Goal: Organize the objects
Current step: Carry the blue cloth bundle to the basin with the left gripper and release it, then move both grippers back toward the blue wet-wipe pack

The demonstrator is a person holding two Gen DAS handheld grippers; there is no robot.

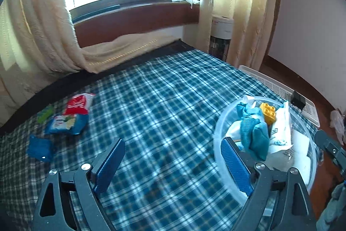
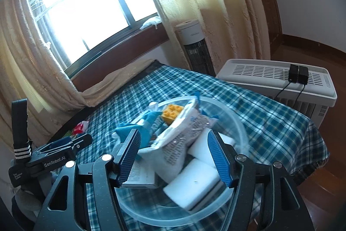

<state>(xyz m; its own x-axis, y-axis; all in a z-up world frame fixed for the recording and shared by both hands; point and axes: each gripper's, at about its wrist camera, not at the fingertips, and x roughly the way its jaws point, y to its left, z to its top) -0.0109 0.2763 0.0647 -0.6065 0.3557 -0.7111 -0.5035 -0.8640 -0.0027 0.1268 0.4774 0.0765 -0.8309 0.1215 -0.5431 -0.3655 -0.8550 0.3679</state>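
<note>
1. Left wrist view: the left tool point(image 1: 170, 162) hangs over the blue-and-white plaid bed point(image 1: 155, 90), its jaws spread wide with nothing between them.
2. By the bed's right edge sits the clear round plastic bowl point(image 1: 218, 122), already loaded: a teal cloth point(image 1: 254, 131), a yellow toy brick point(image 1: 268, 113) and white plastic packets point(image 1: 281, 129) are piled inside. The left tool's right-hand finger shows in front of the bowl's near rim; whether they touch I cannot tell.
3. Over by the left edge, well apart from the bowl, four things lie loose on the bed: a red-and-white snack pouch point(image 1: 79, 104), a blue-and-white snack bag point(image 1: 64, 123), a small green packet point(image 1: 45, 114) and a crumpled dark blue wrapper point(image 1: 40, 148). That looks like the work left.
4. Right wrist view: the right tool point(image 2: 173, 157) is right over the bowl point(image 2: 237, 120), jaws wide, gripping nothing. Below and between them lie white rectangular blocks point(image 2: 194, 185) and a printed white pouch point(image 2: 175, 151), with the brick point(image 2: 172, 113) at the far side.
5. The other tool shows at the left of this view, and the red pouch point(image 2: 80, 126) peeks out beyond it.
6. My read: better than half done, bowl well filled, four stragglers to collect.
</note>
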